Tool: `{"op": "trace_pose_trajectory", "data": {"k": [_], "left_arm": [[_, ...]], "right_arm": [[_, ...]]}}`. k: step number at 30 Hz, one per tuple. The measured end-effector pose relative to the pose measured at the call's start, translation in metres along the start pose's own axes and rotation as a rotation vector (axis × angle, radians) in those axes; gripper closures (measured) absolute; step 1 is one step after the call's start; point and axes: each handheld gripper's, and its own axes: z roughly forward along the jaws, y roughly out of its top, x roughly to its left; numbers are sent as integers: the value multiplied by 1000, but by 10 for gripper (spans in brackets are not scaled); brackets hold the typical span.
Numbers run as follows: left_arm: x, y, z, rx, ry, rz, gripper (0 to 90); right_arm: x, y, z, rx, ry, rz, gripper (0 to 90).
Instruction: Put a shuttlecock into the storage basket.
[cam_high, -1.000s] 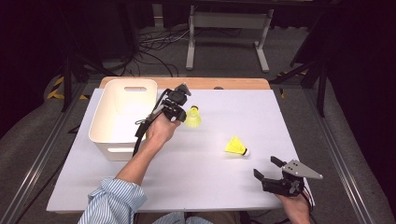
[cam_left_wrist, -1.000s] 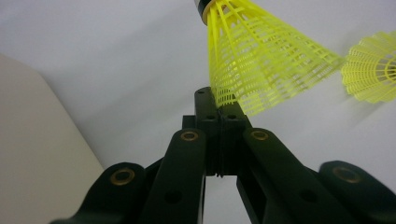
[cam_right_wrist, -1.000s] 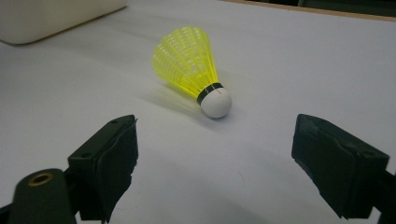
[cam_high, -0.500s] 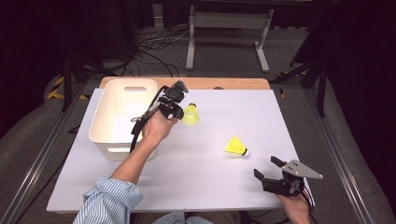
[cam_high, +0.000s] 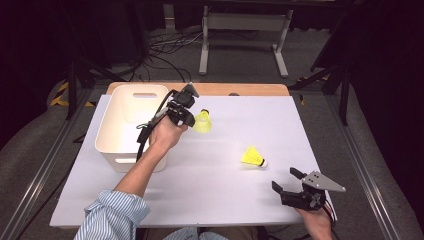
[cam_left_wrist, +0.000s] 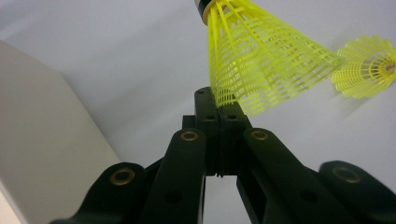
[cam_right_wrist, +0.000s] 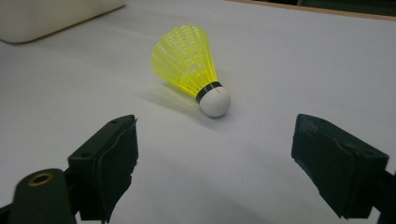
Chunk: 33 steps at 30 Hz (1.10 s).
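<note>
**Holding one shuttlecock beside the tub, one left on the sheet**

Working at a wooden table covered by a large white sheet, you have dark floor, cables and a grey metal stand beyond it.

Your white rectangular plastic tub sits at the sheet's left; what its inside shows is bare white.

Your left gripper is raised just right of the tub's rim, jaws pressed together on the lower edge of a yellow plastic-mesh shuttlecock's skirt. In the left gripper view that mesh cone stands tilted above the jaws, its black band at the top.

Your right gripper rests at the sheet's near right corner, jaws spread wide and holding nothing. A second yellow shuttlecock with a white rounded cork tip lies on its side just ahead of it, tip pointing towards you, apart from both jaws.
</note>
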Motion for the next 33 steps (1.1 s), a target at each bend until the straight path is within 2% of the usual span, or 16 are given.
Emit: {"op": "trace_pose_trajectory", "data": {"k": [17, 33], "left_arm": [[6, -1, -16, -7, -4, 4, 900], [15, -5, -27, -26, -17, -13, 900]], "right_arm": [[0, 0, 1, 2, 1, 1, 149], [-1, 0, 3, 6, -4, -5, 149]]}}
